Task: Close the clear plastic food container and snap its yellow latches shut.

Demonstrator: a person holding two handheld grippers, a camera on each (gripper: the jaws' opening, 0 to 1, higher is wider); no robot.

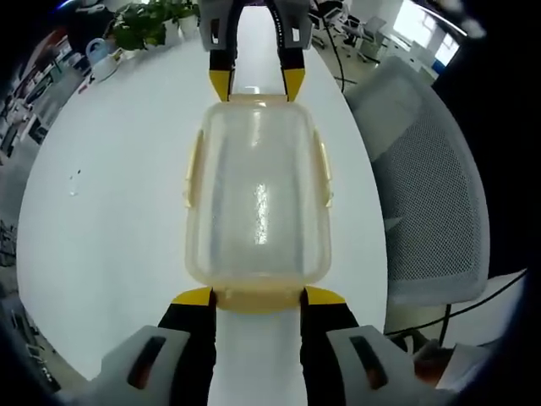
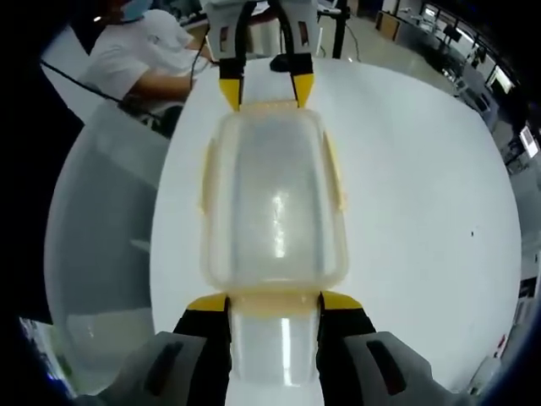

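The clear plastic container (image 1: 258,199) lies lengthwise on the white table (image 1: 118,220) with its lid on. Its yellow side latches (image 1: 193,169) flare outward along both long sides. My left gripper (image 1: 258,298) sits at the near end, its yellow-tipped jaws hugging both sides of the yellow end latch (image 1: 258,301). The right gripper (image 1: 256,85) holds the far end the same way. In the right gripper view the container (image 2: 275,203) runs away from me; my right gripper (image 2: 275,303) clasps its near end latch (image 2: 275,306), and the left gripper (image 2: 266,91) is at the far end.
A grey mesh chair (image 1: 431,194) stands by the table's right edge. Potted plants (image 1: 148,21) sit at the table's far end. A seated person in white (image 2: 148,59) is beyond the table, and a translucent chair back (image 2: 101,254) stands close on the left.
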